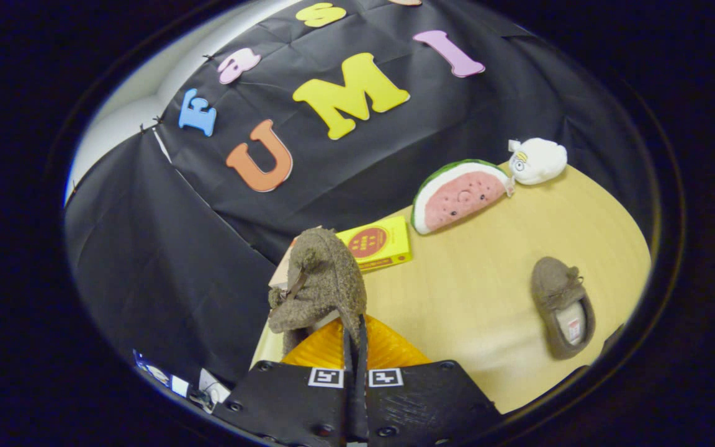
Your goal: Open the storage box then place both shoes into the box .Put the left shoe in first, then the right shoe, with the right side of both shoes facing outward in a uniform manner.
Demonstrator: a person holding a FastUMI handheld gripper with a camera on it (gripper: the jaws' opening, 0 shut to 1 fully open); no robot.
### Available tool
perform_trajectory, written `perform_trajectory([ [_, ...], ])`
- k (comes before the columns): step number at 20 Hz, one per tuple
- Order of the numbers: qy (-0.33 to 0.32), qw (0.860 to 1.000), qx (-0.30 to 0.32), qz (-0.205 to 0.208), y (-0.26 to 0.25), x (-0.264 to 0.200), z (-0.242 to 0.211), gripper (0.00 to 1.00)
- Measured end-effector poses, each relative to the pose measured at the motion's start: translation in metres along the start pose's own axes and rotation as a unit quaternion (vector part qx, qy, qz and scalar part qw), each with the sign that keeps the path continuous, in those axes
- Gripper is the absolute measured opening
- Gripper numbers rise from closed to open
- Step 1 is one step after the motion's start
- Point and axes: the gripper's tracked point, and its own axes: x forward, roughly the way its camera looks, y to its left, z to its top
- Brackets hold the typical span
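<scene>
Shoe (320,279) up in my tongs (355,335), fingers clenched on its rim, hanging just ahead; its mate (562,307) lies far right on the table (475,298), toe pointing away.

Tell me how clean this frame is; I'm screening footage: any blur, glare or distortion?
Gripper view: fisheye bends the table edge and tilts the scene; light is soft and even, without harsh glare; the claw, shut on a brown shoe, looks slightly soft up close; the second shoe is sharp.
</scene>
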Motion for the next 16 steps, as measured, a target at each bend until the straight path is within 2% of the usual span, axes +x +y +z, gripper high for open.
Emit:
perform_trajectory([
  [4, -0.003, 1.000, 0.011, 0.022, 0.069, 0.026, -0.029, 0.00],
  [7, 0.005, 0.999, 0.022, 0.023, 0.102, 0.055, -0.061, 0.00],
  [13, 0.035, 0.997, 0.060, -0.020, 0.105, 0.116, -0.131, 0.00],
  [16, 0.051, 0.995, 0.077, -0.034, 0.103, 0.130, -0.158, 0.00],
])
